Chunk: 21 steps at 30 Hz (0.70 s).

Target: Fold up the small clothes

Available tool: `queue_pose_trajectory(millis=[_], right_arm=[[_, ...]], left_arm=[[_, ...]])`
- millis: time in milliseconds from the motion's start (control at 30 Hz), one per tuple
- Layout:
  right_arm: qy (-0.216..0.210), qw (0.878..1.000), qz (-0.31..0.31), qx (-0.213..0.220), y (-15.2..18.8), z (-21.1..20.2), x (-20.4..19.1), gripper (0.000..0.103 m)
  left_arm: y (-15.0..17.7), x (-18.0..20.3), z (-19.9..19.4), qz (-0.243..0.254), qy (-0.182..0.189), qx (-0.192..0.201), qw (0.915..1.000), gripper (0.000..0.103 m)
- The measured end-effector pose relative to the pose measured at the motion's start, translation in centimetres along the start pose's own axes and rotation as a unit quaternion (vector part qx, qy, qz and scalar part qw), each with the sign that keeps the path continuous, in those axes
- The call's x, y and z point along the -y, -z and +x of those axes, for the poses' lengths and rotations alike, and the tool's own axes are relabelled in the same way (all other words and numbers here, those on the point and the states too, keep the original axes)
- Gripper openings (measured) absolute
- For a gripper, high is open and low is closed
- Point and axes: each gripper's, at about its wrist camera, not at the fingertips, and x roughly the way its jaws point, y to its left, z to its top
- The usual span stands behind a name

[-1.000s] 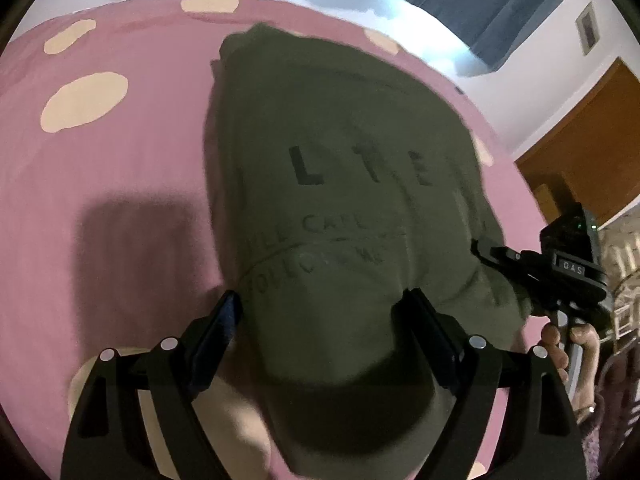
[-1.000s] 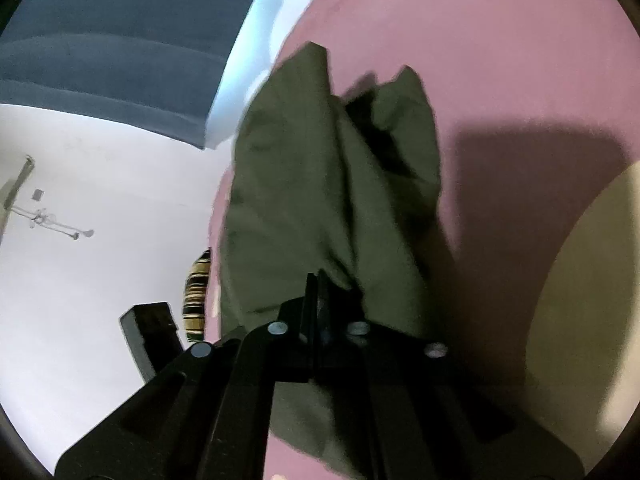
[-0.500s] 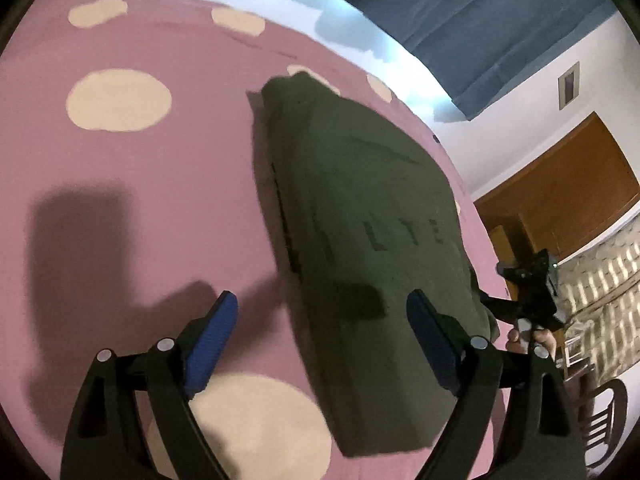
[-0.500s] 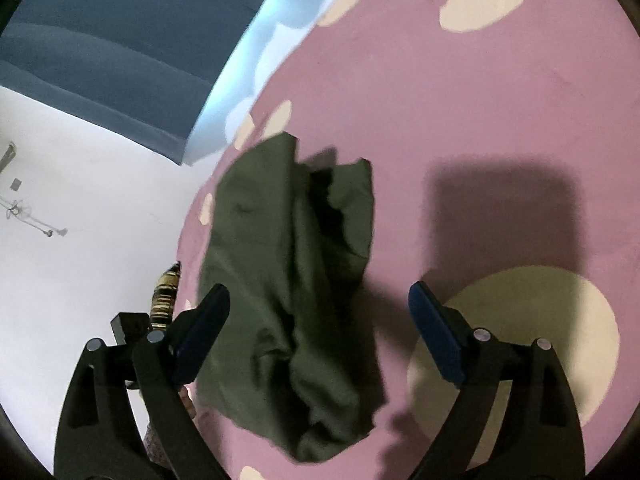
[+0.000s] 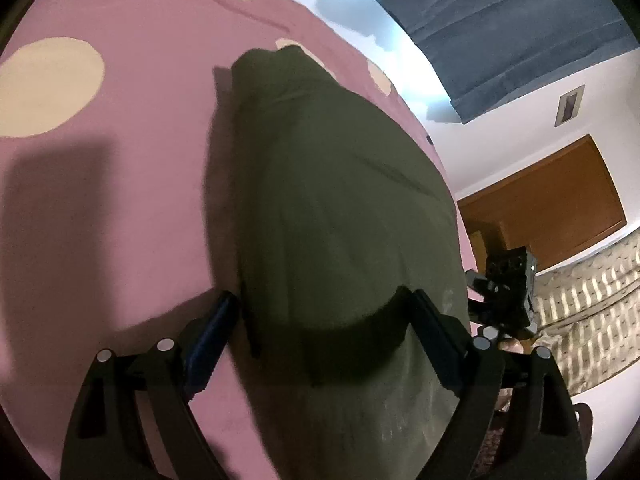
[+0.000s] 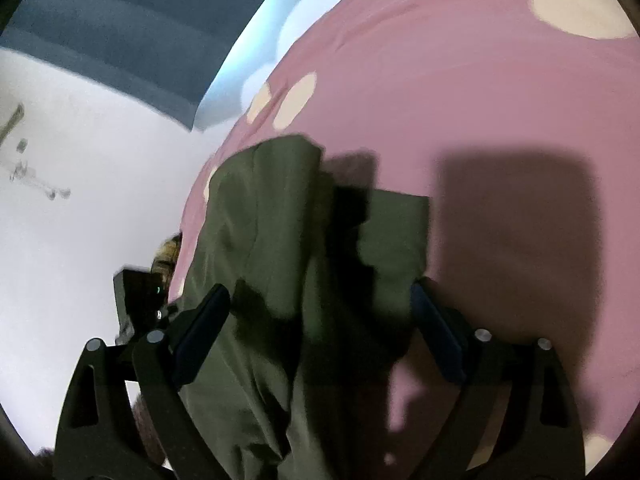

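A dark olive garment [image 5: 332,200] lies folded lengthwise on a pink bedspread [image 5: 120,220] with cream dots. My left gripper [image 5: 324,328] hovers low over its near end, open, with a blue-padded finger on each side of the cloth and neither pressing it. In the right wrist view the garment [image 6: 272,220] looks rumpled, with a flap lying to the right. My right gripper [image 6: 318,316] is open too, straddling the cloth without gripping it. Each gripper shows in the other's view: the right gripper [image 5: 508,292] at the bed's edge, the left gripper [image 6: 140,304] at the left.
The bedspread [image 6: 500,100] stretches beyond the garment on both sides. A blue curtain [image 5: 500,20] and a white wall stand past the bed. At the right are a wooden door [image 5: 560,200] and patterned fabric [image 5: 592,312].
The right gripper was shut on the garment's edge, then opened and let it drop. Both grippers drew back, then came in low over the cloth. The lettering no longer shows.
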Motion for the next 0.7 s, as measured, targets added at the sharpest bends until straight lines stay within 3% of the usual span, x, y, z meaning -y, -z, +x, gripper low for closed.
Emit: queue_pose_trajectory(millis=[33, 100, 167, 367, 500, 700], right_arm=[[0.007, 1.000, -0.009, -0.005, -0.1, 0.3, -0.3, 0.091], [0.021, 0.999, -0.028, -0.011, -0.1, 0.8, -1.0, 0.070], [0.014, 1.000, -0.020, -0.009, 0.0, 0.9, -0.8, 0.060], [0.014, 0.999, -0.041, 0.021, 1.1, -0.5, -2.3, 0.034], [0.019, 0.997, -0.062, 0.045, 1.8, -1.8, -4.2, 0.026], [0.005, 0.995, -0.079, 0.062, 2.3, -1.9, -6.4, 0.022]], left_arm=[[-0.2, 0.2, 0.2, 0.007, -0.002, -0.002, 1.0000, 0.084], [0.0, 0.5, 0.0, 0.019, -0.002, -0.005, 0.9998, 0.075], [0.3, 0.8, -0.3, 0.028, -0.011, -0.006, 0.9995, 0.071], [0.5, 2.2, -0.8, 0.052, -0.041, 0.011, 0.9977, 0.062], [0.7, 2.8, -1.5, 0.075, -0.050, 0.019, 0.9957, 0.058], [0.6, 2.5, -3.0, 0.075, -0.063, 0.026, 0.9949, 0.057]])
